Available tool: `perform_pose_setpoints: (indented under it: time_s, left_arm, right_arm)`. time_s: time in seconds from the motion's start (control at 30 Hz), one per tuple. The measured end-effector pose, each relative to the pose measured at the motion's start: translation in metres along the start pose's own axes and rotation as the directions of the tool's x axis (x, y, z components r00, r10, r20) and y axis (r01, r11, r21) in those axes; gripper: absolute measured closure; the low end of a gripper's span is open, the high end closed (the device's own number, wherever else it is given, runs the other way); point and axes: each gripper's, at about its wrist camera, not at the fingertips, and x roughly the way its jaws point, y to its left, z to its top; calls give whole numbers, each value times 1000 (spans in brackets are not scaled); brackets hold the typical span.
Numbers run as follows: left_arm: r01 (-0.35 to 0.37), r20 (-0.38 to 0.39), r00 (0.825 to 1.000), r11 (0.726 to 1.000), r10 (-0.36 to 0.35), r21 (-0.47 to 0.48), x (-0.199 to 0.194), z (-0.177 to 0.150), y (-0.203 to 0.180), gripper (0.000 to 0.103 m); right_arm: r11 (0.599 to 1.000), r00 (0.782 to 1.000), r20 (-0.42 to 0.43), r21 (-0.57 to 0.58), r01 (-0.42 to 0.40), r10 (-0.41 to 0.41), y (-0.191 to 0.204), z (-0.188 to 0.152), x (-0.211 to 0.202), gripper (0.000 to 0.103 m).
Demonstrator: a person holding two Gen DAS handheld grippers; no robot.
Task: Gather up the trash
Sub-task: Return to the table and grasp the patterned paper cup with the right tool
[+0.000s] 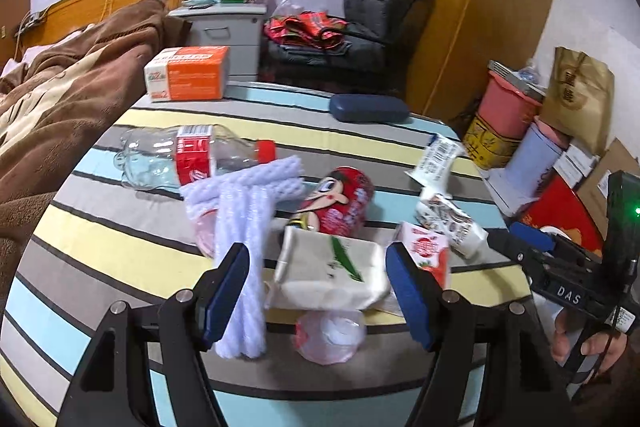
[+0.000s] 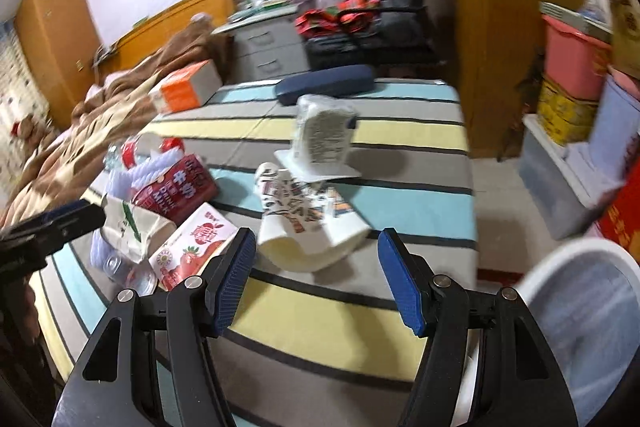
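Trash lies in a pile on the striped bed (image 1: 120, 239). My left gripper (image 1: 318, 267) is open, its jaws on either side of a crumpled white carton with a green mark (image 1: 332, 267); I cannot tell if they touch it. Around it lie white foam sheets (image 1: 240, 211), a clear cola bottle (image 1: 180, 155), a red cartoon can (image 1: 340, 203), a red strawberry milk box (image 1: 428, 247) and a clear plastic cup (image 1: 332, 335). My right gripper (image 2: 316, 259) is open and empty, just in front of a crumpled patterned paper cup (image 2: 304, 219). A white wrapper (image 2: 320, 139) lies beyond it.
An orange box (image 1: 188, 73) and a dark blue case (image 1: 368, 109) lie at the bed's far end. A brown blanket (image 1: 60, 99) covers the left side. A white bin (image 2: 588, 311) stands on the floor at right, with stacked boxes (image 2: 568, 75) behind it.
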Motion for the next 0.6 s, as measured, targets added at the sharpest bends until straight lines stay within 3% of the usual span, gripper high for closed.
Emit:
perform_pose_setpoints:
  time_s: [0.23,0.33,0.43,0.5,0.6]
  left_arm:
    - [-7,7,1000,1000,7,-26,-3,-5,14,30]
    - [39,-12,999,998,-39,-54,1,-3,19,24]
    - [-5,-20,1000,1000,5,-1,7,0,13,24]
    - [8,-28,1000,1000,-8,25,9,2,10,24]
    - [5,-33,999,999,-4,47,10,3,7,24]
  right_arm:
    - [999,999,-30,-39,22,-23,11,2,2,38]
    - [998,998,-48,-54,38,-41,16,3,4,38]
    - [998,998,-56,-42,39,-41,12,4,10,38]
    - [998,997,-57,-37,54,-56,6,8,16,39]
    - [999,996,-73,-5,52,-52,0,8,22,47]
